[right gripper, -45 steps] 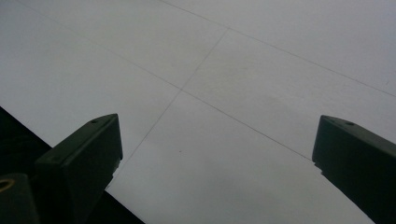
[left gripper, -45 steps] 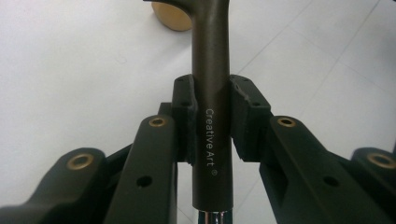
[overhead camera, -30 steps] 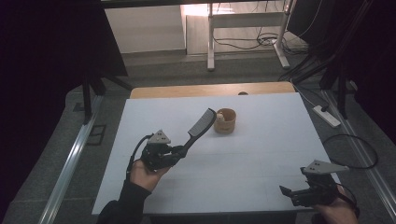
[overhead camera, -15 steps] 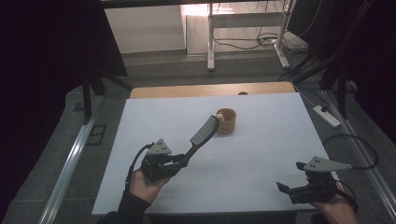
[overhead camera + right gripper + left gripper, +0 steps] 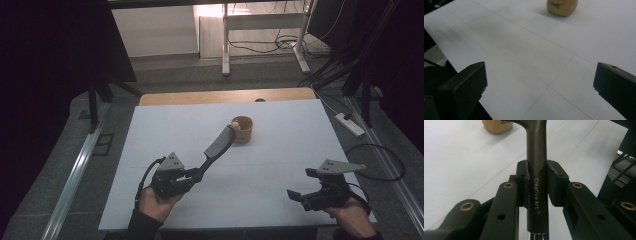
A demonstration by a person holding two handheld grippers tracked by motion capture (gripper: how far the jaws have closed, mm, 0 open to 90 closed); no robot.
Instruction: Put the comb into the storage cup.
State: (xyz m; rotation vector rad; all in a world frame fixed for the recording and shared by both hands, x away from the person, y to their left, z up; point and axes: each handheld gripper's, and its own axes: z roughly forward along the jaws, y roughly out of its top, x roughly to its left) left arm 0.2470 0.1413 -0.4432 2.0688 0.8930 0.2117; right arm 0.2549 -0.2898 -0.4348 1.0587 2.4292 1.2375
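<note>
A dark slotted spatula (image 5: 219,144) slants up from my left gripper (image 5: 192,175), which is shut on its handle (image 5: 537,157) marked "Creative Art". The spatula's head hangs just left of a small tan wooden cup (image 5: 242,130) that stands on the white table (image 5: 280,150). A small pale round thing sits at the head's tip by the cup's rim; I cannot tell what it is. My right gripper (image 5: 300,183) hovers near the front right corner, open, with bare table between its jaws (image 5: 539,80). The cup (image 5: 562,7) lies far ahead of it.
A wooden board (image 5: 225,96) runs along the table's far edge. A power strip (image 5: 349,124) lies on the floor to the right, and a black cable (image 5: 380,160) loops beside the table there. Dark metal frames stand at both sides.
My left hand has drawn back toward the near edge, taking the spatula's head a little away from the cup. My right gripper has shifted slightly left and up.
</note>
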